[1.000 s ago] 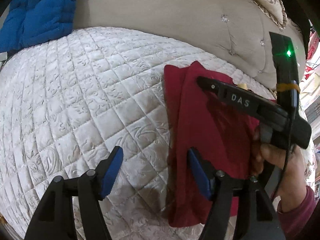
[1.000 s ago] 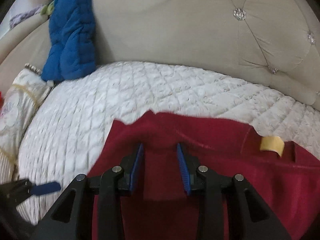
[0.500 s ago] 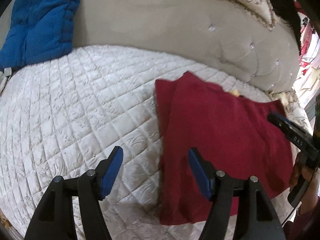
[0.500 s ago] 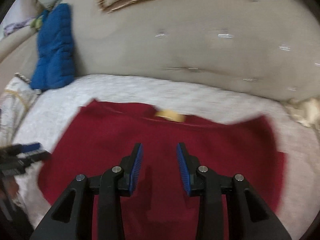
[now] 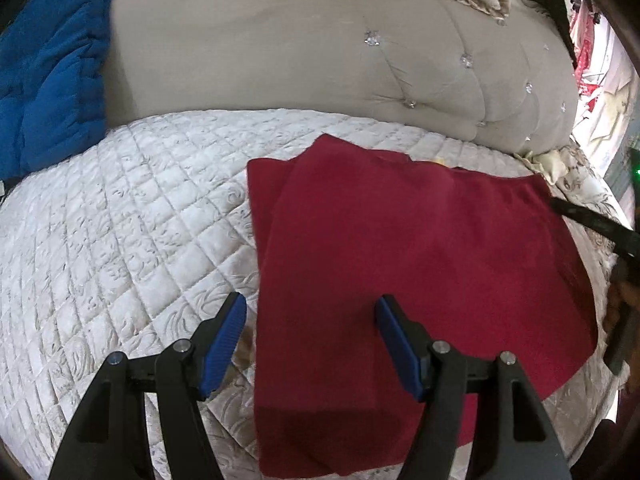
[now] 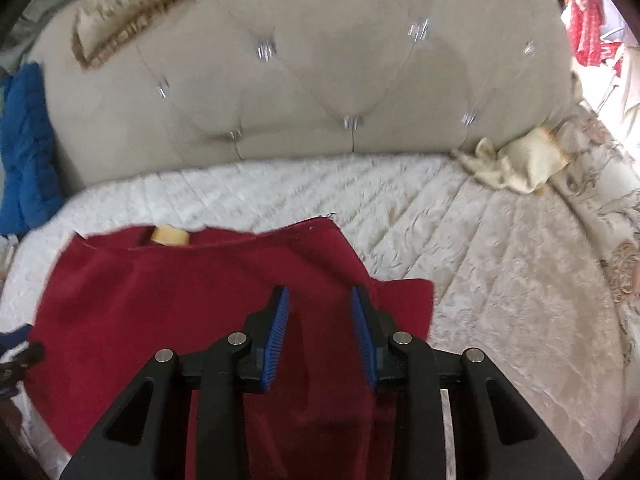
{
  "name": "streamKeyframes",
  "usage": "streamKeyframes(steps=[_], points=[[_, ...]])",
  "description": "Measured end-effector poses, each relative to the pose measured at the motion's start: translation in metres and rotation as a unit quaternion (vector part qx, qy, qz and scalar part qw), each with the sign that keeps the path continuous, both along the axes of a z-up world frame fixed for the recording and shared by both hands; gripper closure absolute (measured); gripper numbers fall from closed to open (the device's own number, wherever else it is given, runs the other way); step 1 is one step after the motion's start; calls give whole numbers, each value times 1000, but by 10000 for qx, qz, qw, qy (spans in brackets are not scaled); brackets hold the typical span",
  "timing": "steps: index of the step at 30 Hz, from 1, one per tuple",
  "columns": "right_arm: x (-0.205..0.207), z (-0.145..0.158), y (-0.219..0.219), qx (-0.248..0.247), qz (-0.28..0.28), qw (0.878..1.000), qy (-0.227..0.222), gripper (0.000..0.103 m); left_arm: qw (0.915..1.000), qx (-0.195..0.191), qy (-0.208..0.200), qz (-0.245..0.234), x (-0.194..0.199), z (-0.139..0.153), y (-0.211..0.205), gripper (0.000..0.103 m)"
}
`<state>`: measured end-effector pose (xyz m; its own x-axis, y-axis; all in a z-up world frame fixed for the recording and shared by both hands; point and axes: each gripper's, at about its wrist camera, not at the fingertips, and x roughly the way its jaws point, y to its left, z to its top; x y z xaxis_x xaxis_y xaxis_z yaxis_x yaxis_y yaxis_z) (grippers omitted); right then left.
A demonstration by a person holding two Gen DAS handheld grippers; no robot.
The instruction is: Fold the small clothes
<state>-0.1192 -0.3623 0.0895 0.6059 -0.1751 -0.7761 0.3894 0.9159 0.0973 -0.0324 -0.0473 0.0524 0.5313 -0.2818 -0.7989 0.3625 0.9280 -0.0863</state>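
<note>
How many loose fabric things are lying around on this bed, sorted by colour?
Red: 1, the red garment spread on the quilted cover
Blue: 1, the blue padded item against the headboard
Cream: 1, the crumpled cream cloth
Total: 3
</note>
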Motion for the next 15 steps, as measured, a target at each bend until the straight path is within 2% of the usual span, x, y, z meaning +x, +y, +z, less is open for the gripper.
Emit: streamKeyframes(steps=[2,5,7,11,15], points=[[-14,14,5,96,39,9997,-211,90,10000,-20,-9,40,1,1,1,32],[-21,20,13,255,159,9992,-268,88,10000,22,-17,59,1,-1,1,32],[-18,10,19,354,295,9989,-111,87,10000,53,-38,32,1,-1,0,32],[-4,-27,18,237,271,9981,496,87,10000,71,-39,19,1,-1,-1,32],[-3,-16,17,318,241,9984,393,87,9999,118,-41,49,1,-3,-1,29]])
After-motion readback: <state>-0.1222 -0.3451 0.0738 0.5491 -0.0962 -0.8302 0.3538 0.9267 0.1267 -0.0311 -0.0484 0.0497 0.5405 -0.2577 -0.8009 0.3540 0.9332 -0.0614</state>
